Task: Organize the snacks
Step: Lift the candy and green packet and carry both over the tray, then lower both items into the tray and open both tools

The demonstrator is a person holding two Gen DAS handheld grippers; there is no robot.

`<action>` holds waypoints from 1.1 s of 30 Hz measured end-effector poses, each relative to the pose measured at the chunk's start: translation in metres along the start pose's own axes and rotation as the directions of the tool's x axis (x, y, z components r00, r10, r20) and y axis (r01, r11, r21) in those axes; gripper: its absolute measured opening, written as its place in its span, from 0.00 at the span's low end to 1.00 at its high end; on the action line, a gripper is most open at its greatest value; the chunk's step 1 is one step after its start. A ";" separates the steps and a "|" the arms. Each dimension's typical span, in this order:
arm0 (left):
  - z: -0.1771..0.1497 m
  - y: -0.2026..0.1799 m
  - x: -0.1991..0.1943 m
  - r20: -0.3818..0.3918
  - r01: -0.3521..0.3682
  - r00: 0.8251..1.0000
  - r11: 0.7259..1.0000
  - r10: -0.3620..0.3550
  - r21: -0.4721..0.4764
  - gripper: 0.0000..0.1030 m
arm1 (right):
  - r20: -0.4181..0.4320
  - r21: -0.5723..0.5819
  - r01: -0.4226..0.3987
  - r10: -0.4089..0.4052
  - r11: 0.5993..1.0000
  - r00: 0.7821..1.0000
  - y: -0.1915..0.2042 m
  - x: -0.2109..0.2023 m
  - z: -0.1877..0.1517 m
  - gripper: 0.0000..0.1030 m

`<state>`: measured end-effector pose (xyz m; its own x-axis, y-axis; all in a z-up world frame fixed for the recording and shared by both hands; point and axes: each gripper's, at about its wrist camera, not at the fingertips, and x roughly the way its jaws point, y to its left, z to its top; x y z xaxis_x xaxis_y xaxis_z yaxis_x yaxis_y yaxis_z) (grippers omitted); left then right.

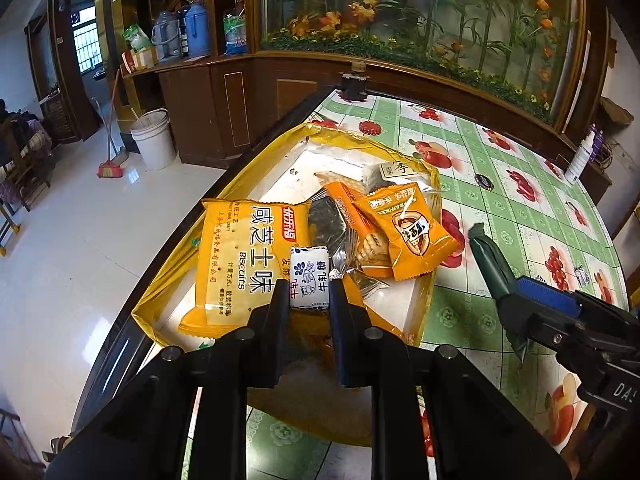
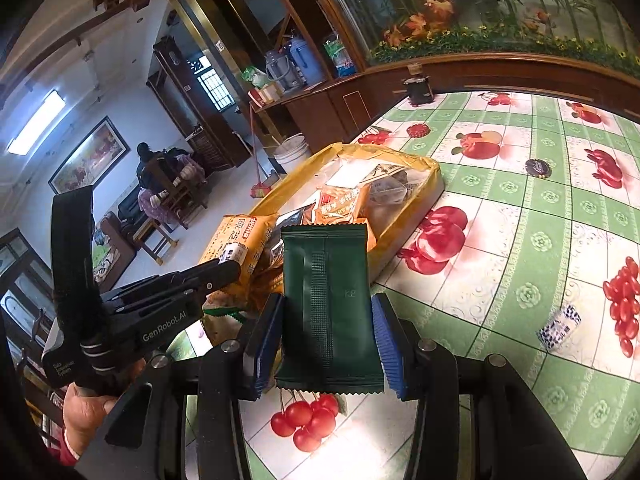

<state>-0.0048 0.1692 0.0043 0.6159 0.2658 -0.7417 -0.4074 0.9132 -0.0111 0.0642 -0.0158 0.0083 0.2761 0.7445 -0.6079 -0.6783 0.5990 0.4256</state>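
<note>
- Between the left gripper (image 1: pixel 310 292) fingers, a small blue-and-white milk candy (image 1: pixel 309 279) is clamped, just above the yellow tray (image 1: pixel 429 276) of snacks; lower it before letting go.
- Right gripper (image 2: pixel 329 336) fingers grasp a dark green packet (image 2: pixel 328 308) beside the tray, over the surface (image 2: pixel 520 240); carry it level so it doesn't slip.

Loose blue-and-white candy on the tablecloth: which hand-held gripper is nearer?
Right. The right hand-held gripper, gripping the green packet, is beside the candy; the left hand-held gripper is over the yellow tray.
</note>
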 end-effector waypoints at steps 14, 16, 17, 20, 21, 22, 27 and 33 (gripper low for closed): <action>0.017 -0.003 0.013 0.003 -0.024 1.000 0.999 0.024 0.025 0.16 | 0.028 0.019 -0.029 0.029 0.999 0.999 -0.003 0.035 0.044 0.44; 0.021 -0.003 0.016 0.005 -0.032 0.999 0.999 0.032 0.031 0.16 | 0.024 0.019 -0.025 0.025 0.999 0.999 -0.004 0.046 0.053 0.44; 0.022 -0.003 0.017 0.006 -0.035 0.999 0.999 0.035 0.032 0.16 | 0.023 0.019 -0.023 0.023 1.000 0.999 -0.004 0.050 0.056 0.44; 0.028 -0.002 0.023 0.004 -0.045 0.999 0.998 0.045 0.034 0.16 | 0.018 0.024 -0.017 0.016 1.000 1.000 -0.006 0.064 0.065 0.44; 0.030 -0.002 0.025 0.007 -0.052 0.999 0.998 0.051 0.036 0.16 | 0.015 0.022 -0.014 0.013 1.000 1.000 -0.006 0.070 0.068 0.44; 0.031 -0.002 0.027 0.006 -0.054 0.999 0.998 0.054 0.037 0.16 | 0.012 0.021 -0.011 0.010 1.000 1.000 -0.006 0.074 0.070 0.44; 0.039 -0.003 0.036 0.000 -0.067 0.998 0.997 0.067 0.041 0.16 | 0.005 0.017 0.000 0.000 1.000 1.000 -0.009 0.092 0.079 0.44; 0.045 -0.003 0.041 -0.013 -0.071 0.997 0.997 0.072 0.026 0.28 | -0.001 0.005 0.012 -0.012 1.000 1.000 -0.010 0.102 0.087 0.46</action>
<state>0.0523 0.1911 0.0037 0.5766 0.3266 -0.7490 -0.4327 0.8996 0.0591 0.1585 0.0800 -0.0002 0.2839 0.7370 -0.6134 -0.6713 0.6095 0.4216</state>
